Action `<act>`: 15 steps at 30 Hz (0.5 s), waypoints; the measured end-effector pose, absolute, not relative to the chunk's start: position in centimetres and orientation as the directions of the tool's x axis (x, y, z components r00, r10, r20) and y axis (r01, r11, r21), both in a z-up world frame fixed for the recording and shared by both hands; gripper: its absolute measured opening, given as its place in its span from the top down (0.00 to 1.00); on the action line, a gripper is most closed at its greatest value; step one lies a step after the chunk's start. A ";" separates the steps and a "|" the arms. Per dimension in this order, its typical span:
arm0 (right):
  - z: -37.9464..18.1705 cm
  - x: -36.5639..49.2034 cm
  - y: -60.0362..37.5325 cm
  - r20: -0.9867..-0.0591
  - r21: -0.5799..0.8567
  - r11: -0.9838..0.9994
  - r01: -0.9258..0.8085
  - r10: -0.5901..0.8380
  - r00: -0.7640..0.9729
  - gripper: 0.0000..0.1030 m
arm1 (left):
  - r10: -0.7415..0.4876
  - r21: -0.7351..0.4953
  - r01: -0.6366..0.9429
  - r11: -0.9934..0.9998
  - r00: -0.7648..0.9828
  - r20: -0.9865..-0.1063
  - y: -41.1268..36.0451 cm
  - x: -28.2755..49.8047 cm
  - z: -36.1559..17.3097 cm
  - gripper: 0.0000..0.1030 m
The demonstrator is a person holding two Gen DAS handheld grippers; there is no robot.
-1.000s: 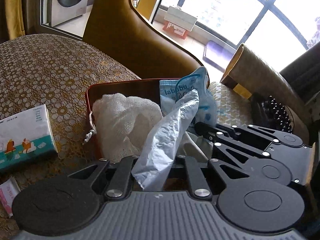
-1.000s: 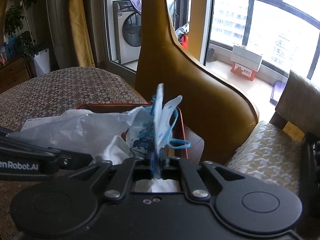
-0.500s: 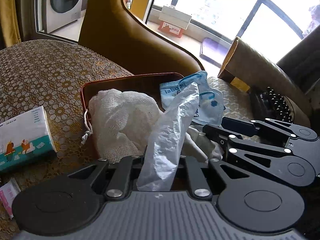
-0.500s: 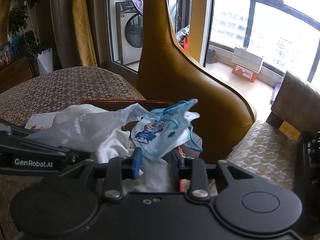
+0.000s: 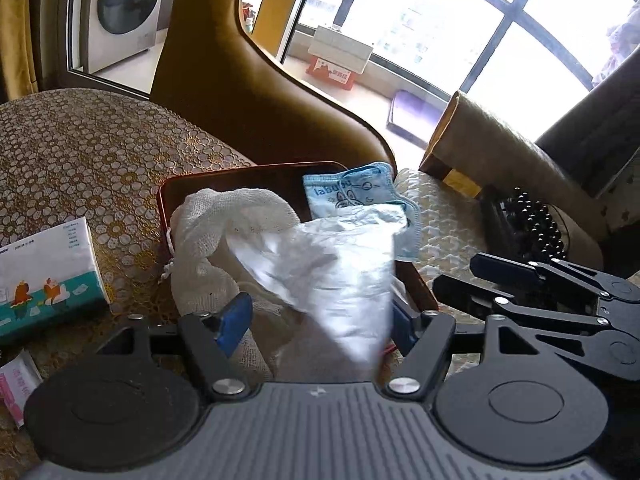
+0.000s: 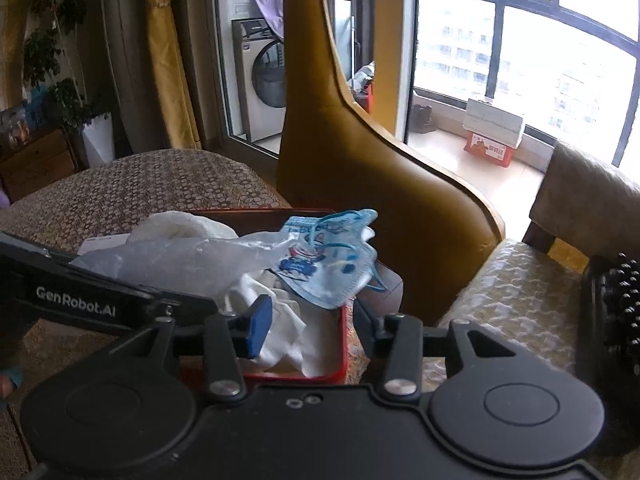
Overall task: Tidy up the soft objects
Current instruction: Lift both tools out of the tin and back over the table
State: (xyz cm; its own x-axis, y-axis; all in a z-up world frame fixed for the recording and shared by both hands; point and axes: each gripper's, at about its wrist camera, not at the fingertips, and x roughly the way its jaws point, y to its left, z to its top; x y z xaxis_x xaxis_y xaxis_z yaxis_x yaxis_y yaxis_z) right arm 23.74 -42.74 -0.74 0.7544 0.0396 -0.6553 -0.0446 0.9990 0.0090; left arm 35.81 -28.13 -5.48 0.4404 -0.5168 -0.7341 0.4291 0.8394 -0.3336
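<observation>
A red tray [image 5: 240, 168] on the patterned tablecloth holds a white mesh cloth [image 5: 224, 220], a blue printed face mask [image 5: 352, 192] and a crumpled clear plastic bag [image 5: 340, 272]. My left gripper [image 5: 318, 320] is opening just above the pile. The bag sags, blurred, between its blue pads [image 5: 236, 316], which do not press on it. My right gripper [image 6: 314, 328] is also opening, with nothing between its pads. Past its tips the mask [image 6: 328, 264] lies loose on the bag [image 6: 192, 256] and on white cloth [image 6: 280, 320] at the tray's right end.
A tissue pack [image 5: 44, 276] and a small pink sachet [image 5: 16, 384] lie left of the tray. A tall tan leather chair back [image 6: 360, 152] rises just behind it. On the cushioned seat to the right lies a black bristle hairbrush [image 6: 616, 300].
Both grippers were shut, left on the bag and right on the mask, and have let go. The upright bag has slumped onto the pile, the mask has dropped flat, and the right gripper drew back.
</observation>
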 end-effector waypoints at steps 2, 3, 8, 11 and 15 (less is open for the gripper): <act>-0.4 23.2 -43.0 -0.651 0.022 0.999 -0.041 0.046 0.758 0.54 | -0.513 -0.324 0.435 0.840 0.443 -0.735 -28.1 35.4 -5.2 0.31; -0.3 22.8 -43.2 -0.648 0.032 0.999 -0.040 0.051 0.760 0.53 | -0.510 -0.319 0.437 0.841 0.446 -0.735 -28.0 35.2 -5.1 0.32; 0.6 21.2 -42.7 -0.631 0.048 0.997 -0.064 0.080 0.772 0.42 | -0.507 -0.308 0.439 0.844 0.465 -0.726 -27.1 34.6 -4.1 0.31; 1.1 20.4 -42.2 -0.623 0.068 0.994 -0.080 0.106 0.775 0.38 | -0.516 -0.317 0.438 0.841 0.473 -0.714 -26.2 34.1 -3.3 0.31; 1.5 19.2 -41.1 -0.617 0.078 0.991 -0.107 0.132 0.776 0.34 | -0.530 -0.325 0.444 0.835 0.489 -0.693 -25.1 33.1 -2.0 0.29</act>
State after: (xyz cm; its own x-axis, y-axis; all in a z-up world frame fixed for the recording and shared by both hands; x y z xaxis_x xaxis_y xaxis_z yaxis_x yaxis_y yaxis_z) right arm 19.23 -41.06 1.55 0.7760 0.1324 -0.6166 -0.1070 0.9912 0.0782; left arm 33.11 -25.09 -1.98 0.4892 -0.5296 -0.6930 0.4442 0.8350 -0.3246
